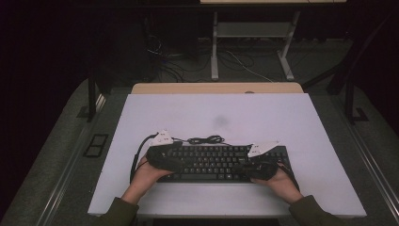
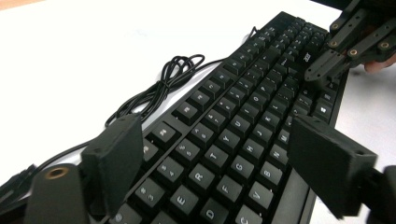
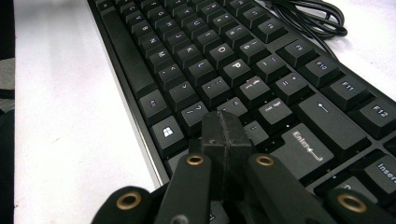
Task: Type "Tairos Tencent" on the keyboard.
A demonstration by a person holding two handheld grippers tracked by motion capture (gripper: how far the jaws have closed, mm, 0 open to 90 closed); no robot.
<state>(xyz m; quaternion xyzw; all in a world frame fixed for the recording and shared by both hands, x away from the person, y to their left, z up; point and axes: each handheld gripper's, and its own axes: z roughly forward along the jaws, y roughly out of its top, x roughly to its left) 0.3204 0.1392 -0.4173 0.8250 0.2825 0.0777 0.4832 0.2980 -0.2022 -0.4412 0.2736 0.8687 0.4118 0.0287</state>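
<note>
Keyboard [image 1: 221, 163] on tabletop [image 1: 263, 117], under both claws: my left claw [image 2: 212, 161] spread astride the key rows, right claw [image 3: 223, 135] pressed together on keys. Hasty closing may pop keycaps.

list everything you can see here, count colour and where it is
keyboard: one, black, lying on the near half of the white board, long side facing the person
cable: one, black, coiled in loops on the board just behind the keyboard
white board: one, white, covering the table top
table: one, light wood, a strip showing past the far edge of the board
left gripper: one, black, jaws apart above the keyboard's left letter keys
right gripper: one, black, jaws shut, tips over the keys near Enter
hands: two, coming in from the near edge, one on each gripper
</note>
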